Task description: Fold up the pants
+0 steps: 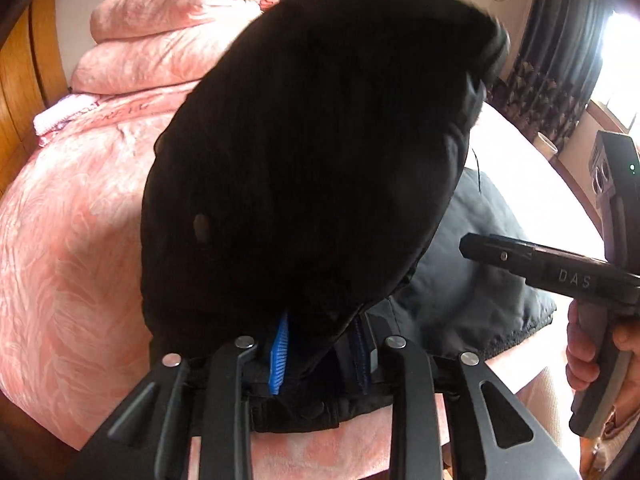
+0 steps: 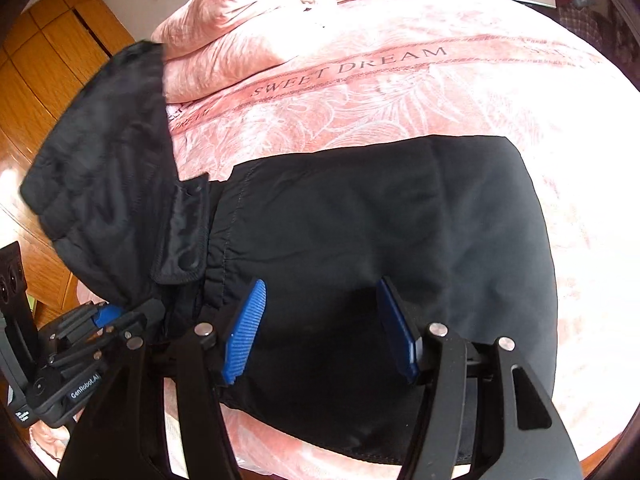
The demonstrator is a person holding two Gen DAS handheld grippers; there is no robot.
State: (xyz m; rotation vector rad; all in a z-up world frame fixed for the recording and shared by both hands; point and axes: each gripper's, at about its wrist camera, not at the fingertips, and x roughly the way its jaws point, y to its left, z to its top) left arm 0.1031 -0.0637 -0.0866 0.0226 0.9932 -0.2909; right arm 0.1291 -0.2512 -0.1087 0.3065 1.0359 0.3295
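1. The black pants [image 2: 360, 232] lie across the pink bedspread [image 2: 400, 92], which carries the words "SWEET DREAM"; one end is lifted off the bed and hangs in a dark fold at the left of the right wrist view.
2. The left tool [image 1: 320, 344] has that lifted fabric between its blue pads [image 1: 280, 354]; whether the pads press on it I cannot tell, since the cloth covers the tips.
3. The right tool [image 2: 324, 332] stands open over the flat part of the pants, nothing between its fingers; a hand [image 1: 584, 354] holds its grip.
4. A folded pink quilt [image 2: 240, 20] sits at the head of the bed; a wooden wardrobe [image 2: 48, 72] stands beyond.
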